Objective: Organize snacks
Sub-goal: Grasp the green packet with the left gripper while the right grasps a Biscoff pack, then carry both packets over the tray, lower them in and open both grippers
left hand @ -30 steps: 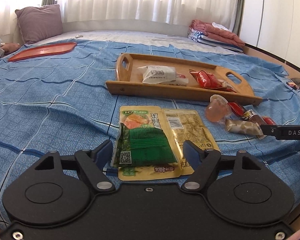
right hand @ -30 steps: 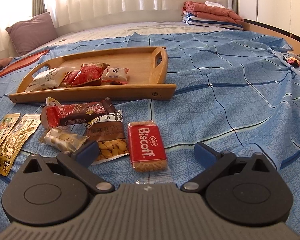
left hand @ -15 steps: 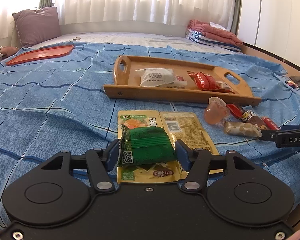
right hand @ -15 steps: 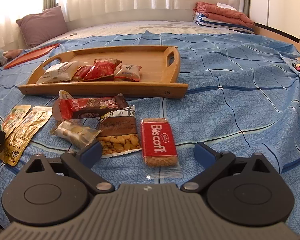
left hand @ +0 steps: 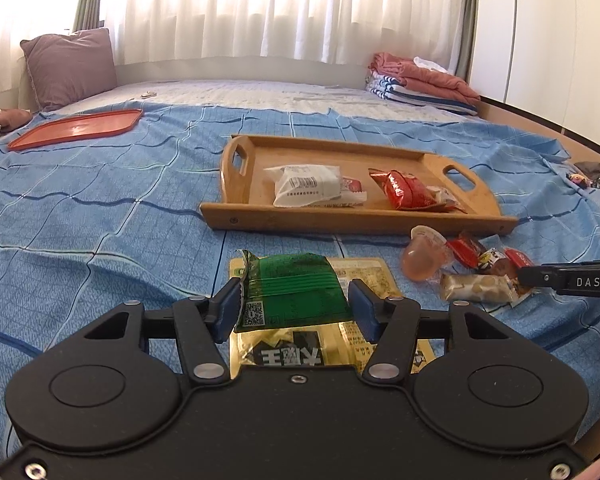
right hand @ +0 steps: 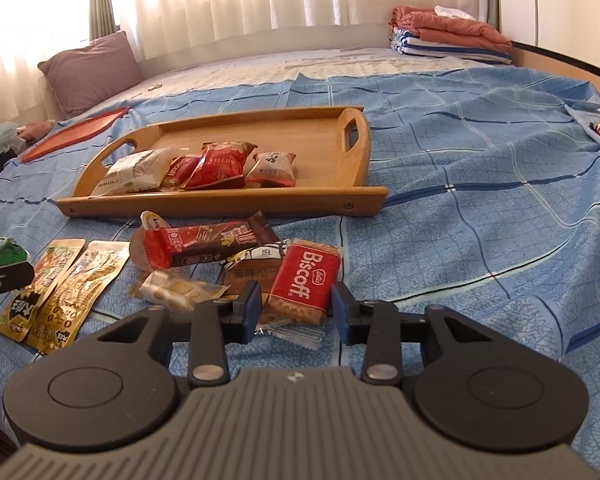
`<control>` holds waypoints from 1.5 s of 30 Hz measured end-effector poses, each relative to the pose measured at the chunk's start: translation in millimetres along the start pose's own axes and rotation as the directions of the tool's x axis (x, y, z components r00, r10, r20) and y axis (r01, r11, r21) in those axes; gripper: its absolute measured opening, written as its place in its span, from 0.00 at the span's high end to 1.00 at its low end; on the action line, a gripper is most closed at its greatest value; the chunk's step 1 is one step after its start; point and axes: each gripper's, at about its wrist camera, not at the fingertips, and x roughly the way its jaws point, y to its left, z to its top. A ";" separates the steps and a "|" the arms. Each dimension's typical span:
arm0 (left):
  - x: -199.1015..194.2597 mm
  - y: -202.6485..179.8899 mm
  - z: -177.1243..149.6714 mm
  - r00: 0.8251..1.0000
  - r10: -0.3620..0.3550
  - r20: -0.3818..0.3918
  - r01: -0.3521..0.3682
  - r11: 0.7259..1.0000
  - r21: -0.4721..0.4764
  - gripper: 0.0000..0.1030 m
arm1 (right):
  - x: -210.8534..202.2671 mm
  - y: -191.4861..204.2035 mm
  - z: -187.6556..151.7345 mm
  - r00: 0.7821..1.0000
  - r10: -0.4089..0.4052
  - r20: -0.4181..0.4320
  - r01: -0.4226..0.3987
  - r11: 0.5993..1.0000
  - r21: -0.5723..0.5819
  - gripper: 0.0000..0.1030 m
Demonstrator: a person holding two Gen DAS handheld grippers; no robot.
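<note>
A: So, left wrist view: what's the left gripper [left hand: 296,309] got?

B: Its jaws are clamped on the green snack packet [left hand: 294,294], held just above two yellow pouches [left hand: 364,344] lying on the bed's blue sheet [left hand: 100,232]. Wooden tray [left hand: 352,220] sits further back with a white packet [left hand: 306,185] and a red one [left hand: 406,190] in it.

A: And the right wrist view?

B: Right gripper [right hand: 296,310] has its jaws narrowed around the Biscoff biscuit [right hand: 306,278], pads either side of its near end. Honestly can't tell if they're touching it. It's tilted against the loose snack pile [right hand: 204,246] in front of the tray [right hand: 220,202].
</note>
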 end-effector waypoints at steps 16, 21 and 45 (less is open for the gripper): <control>23.8 11.8 61.2 0.999 -0.019 0.051 0.021 0.999 -0.041 0.49 | -16.1 -1.5 38.5 0.993 -0.023 0.112 0.022 1.000 0.015 0.64; 46.9 17.9 89.6 0.998 -0.021 0.051 0.024 0.999 -0.047 0.49 | -9.4 -0.8 66.3 0.989 -0.016 0.145 0.014 1.000 0.011 0.64; 172.4 35.0 112.3 0.994 -0.002 -0.109 -0.009 0.995 -0.101 0.49 | 90.7 3.4 99.3 1.000 -0.007 0.029 0.008 1.000 -0.024 0.63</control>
